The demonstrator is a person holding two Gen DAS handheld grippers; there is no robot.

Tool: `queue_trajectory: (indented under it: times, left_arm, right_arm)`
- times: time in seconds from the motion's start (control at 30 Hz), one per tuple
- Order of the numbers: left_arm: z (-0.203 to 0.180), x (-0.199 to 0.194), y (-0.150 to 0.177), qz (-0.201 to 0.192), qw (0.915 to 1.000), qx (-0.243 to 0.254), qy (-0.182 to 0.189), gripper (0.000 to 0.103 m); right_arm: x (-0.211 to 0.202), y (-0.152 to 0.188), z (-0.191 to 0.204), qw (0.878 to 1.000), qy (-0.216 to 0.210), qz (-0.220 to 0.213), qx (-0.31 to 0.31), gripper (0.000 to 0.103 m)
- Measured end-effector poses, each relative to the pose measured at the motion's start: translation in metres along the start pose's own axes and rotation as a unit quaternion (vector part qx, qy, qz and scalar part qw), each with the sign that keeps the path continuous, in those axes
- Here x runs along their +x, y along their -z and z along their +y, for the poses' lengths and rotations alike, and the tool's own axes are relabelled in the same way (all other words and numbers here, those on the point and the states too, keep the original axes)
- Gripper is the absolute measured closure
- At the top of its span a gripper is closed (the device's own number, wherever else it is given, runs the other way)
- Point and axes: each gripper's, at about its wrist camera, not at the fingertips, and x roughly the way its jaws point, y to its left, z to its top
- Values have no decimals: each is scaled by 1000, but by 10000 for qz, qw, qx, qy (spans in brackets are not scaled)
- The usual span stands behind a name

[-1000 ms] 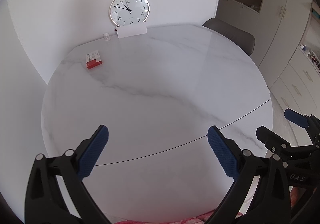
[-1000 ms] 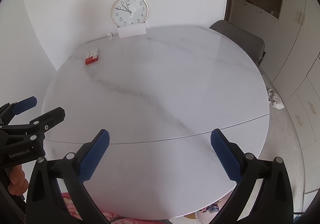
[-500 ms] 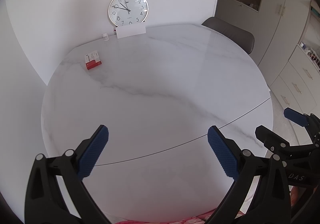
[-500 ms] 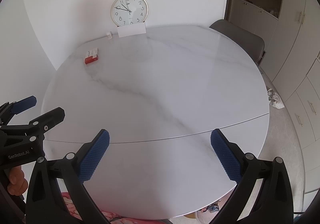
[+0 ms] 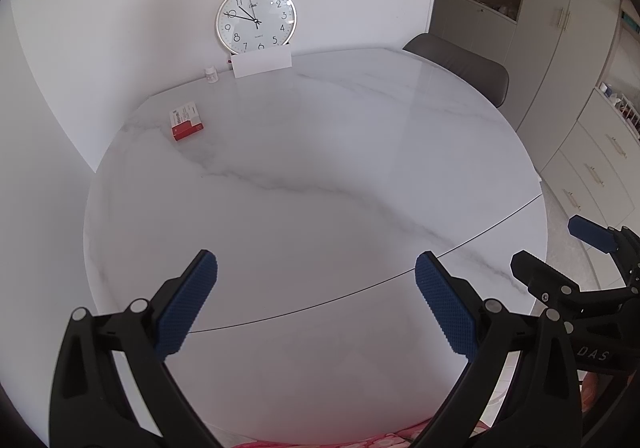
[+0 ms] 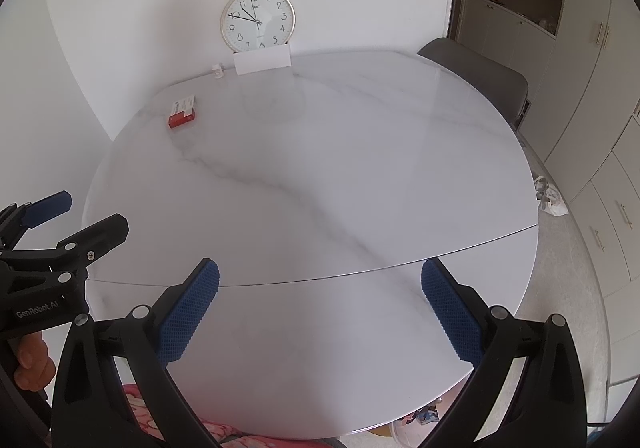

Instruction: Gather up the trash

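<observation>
Trash here is a red box [image 5: 187, 125] lying flat at the far left of the marble table [image 5: 320, 176], well apart from both grippers; the right view shows it too [image 6: 182, 112], in the same spot as a second ago. A crumpled white bag [image 6: 551, 199] lies on the floor just past the table's right edge, seen only from the right wrist.

Little differs from the earlier frames. The clock [image 5: 256, 19] and the white card [image 5: 262, 63] leaning in front of it sit a shade further left in the left view than a second ago, so that camera has turned slightly. The right view is nearly unchanged. Nothing on the table has moved.

The left gripper [image 5: 316, 304] hovers over the near edge of the table, its blue pads [image 5: 187, 302] spread wide with bare marble between them. The right gripper [image 6: 320, 308] hangs beside it at a similar height, its pads [image 6: 188, 312] equally wide apart and holding nothing. Each shows at the edge of the other's view: the right one [image 5: 576, 252] at the left camera's right side, the left one [image 6: 76, 216] at the right camera's left side, where a hand [image 6: 32, 362] grips its handle. Both point toward the clock across the table. A small white bottle [image 5: 211, 74] stands by the wall left of the card, and a grey chair [image 5: 460, 66] is at the far right edge.
</observation>
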Motion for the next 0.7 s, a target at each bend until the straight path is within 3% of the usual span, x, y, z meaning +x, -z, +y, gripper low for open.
queue_trajectory:
  times: [0.7]
  left_arm:
    - [3,2,-3,-5,10000,55,14,8]
  right_arm:
    - [1,0,0,10000,63,17,-3,3]
